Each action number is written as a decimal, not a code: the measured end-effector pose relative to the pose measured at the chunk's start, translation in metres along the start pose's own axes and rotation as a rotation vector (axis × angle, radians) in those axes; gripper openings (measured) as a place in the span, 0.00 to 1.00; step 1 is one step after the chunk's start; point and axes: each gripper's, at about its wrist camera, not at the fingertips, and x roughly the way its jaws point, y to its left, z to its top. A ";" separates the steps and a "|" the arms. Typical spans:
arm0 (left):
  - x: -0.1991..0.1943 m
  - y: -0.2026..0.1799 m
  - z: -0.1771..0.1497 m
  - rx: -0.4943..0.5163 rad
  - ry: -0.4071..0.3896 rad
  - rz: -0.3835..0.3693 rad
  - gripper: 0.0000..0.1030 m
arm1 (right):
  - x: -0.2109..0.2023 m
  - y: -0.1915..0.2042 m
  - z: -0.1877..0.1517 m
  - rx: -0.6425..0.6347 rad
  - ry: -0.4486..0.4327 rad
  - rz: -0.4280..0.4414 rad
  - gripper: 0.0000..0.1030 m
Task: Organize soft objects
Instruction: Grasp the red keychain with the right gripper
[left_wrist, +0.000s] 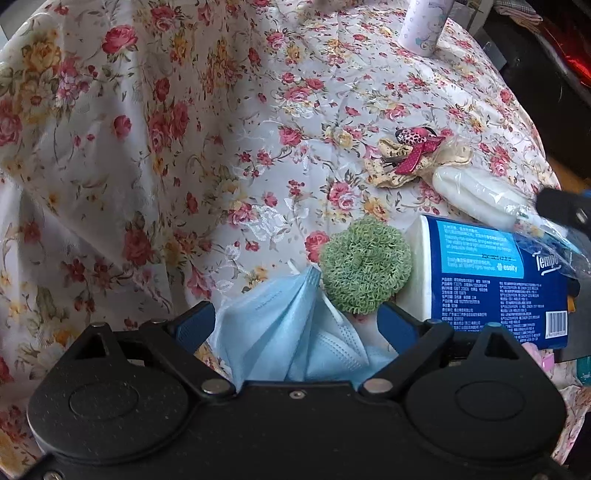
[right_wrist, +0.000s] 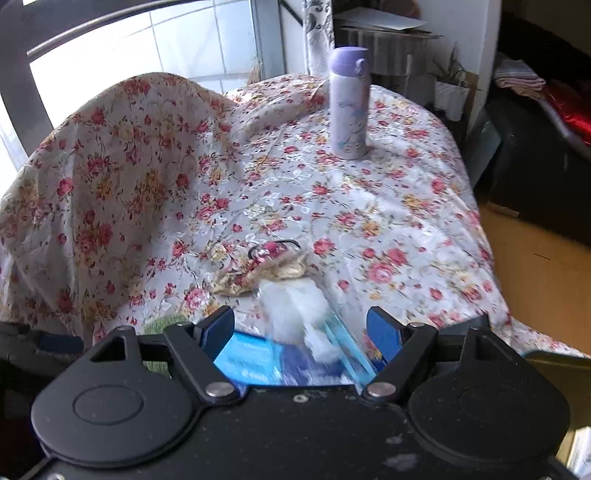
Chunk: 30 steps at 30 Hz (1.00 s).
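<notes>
A light blue face mask (left_wrist: 280, 332) lies loosely between the fingers of my left gripper (left_wrist: 295, 325), which stands open and points steeply down at the floral tablecloth (left_wrist: 221, 147). Just beyond it sit a green knitted scrubber (left_wrist: 365, 266) and a blue tissue pack (left_wrist: 491, 280). A clear bag of white cotton (left_wrist: 476, 199) rests on the pack's far edge. My right gripper (right_wrist: 301, 328) is open over that cotton bag (right_wrist: 295, 306), which lies blurred between its fingers without touching the pads. Fabric hair ties with a pink bow (left_wrist: 410, 155) lie behind.
A tall lilac bottle (right_wrist: 349, 103) stands upright at the far side of the round table. The cloth (right_wrist: 110, 166) rises in a hump at the left. The table edge drops to a wooden floor (right_wrist: 535, 266) on the right, with dark furniture beyond.
</notes>
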 end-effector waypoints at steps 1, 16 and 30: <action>0.000 0.000 0.000 -0.002 -0.002 -0.001 0.88 | 0.005 0.002 0.004 0.000 0.004 0.005 0.76; 0.008 0.003 0.002 -0.025 -0.018 -0.003 0.88 | 0.103 0.042 0.046 0.001 0.118 0.009 0.78; 0.010 0.006 0.003 -0.039 -0.031 -0.023 0.88 | 0.132 0.053 0.044 -0.039 0.159 -0.024 0.31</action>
